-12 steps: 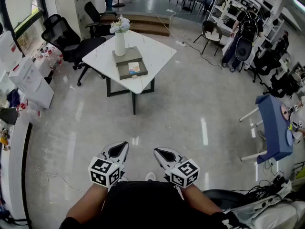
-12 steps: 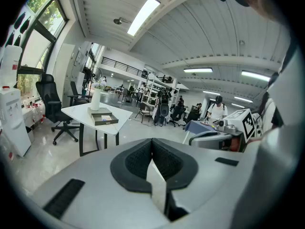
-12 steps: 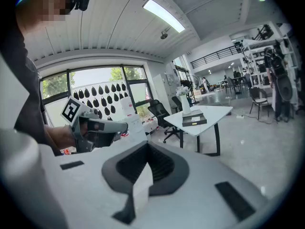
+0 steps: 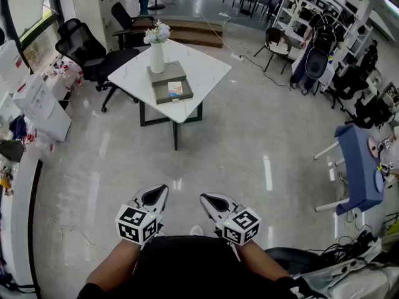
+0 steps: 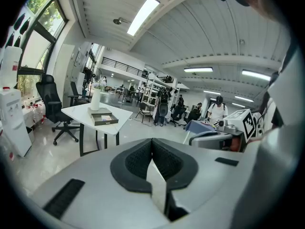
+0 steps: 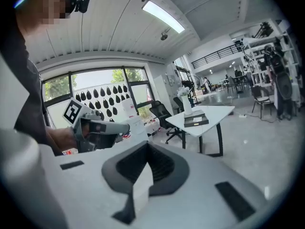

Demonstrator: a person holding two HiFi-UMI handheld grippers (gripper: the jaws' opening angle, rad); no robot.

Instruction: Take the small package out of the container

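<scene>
A grey tray-like container [image 4: 173, 91] lies on a white square table [image 4: 202, 67] far ahead, beside a white vase [image 4: 156, 56] of flowers. A small package [image 4: 176, 89] rests inside the container. Both grippers are held close to my body, well short of the table. My left gripper [image 4: 159, 193] has its jaws pressed together with nothing between them, and so does my right gripper [image 4: 208, 199]. The left gripper view shows the container [image 5: 105, 119] in the distance beyond the shut jaws. In the right gripper view the container [image 6: 196, 120] also sits far off.
Black office chairs [image 4: 87, 50] stand left of and behind the table. A white cabinet [image 4: 38, 108] lines the left wall. A blue table [image 4: 355, 167] stands at the right, with cables on the floor near it. Shiny open floor lies between me and the table.
</scene>
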